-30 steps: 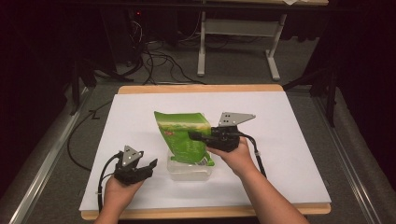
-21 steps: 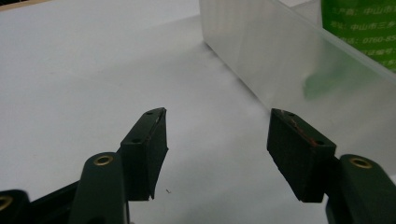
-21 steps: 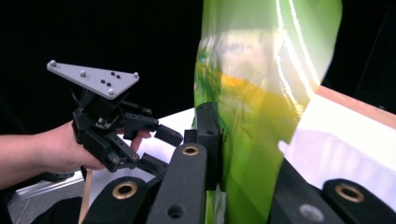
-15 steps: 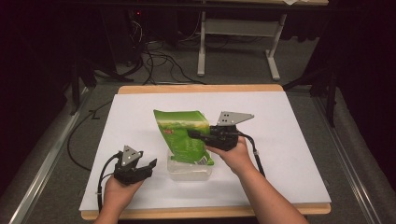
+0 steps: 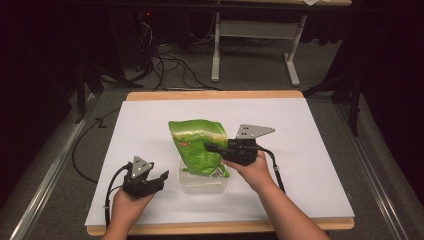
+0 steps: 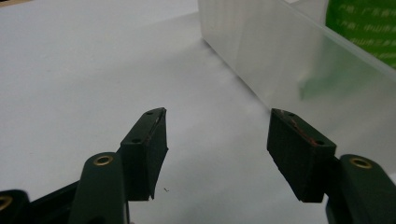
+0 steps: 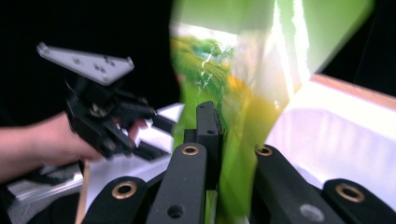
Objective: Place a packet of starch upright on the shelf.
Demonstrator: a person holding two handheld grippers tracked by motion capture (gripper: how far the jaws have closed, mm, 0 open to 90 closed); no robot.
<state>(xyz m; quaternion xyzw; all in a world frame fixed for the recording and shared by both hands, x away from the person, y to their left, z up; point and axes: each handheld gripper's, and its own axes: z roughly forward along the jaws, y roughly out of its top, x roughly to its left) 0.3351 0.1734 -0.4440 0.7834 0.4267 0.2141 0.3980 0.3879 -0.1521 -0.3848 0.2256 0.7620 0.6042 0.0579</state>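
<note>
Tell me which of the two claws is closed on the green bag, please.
The right claw: its jaws pinch the green bag above the clear plastic box. The left claw stands open beside the box, with nothing between its jaws.

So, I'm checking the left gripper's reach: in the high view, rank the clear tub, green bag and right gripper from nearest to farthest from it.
1. Clear tub, just right of the left gripper.
2. Green bag, tilted above the tub.
3. Right gripper, clamping the bag's right side.
</note>
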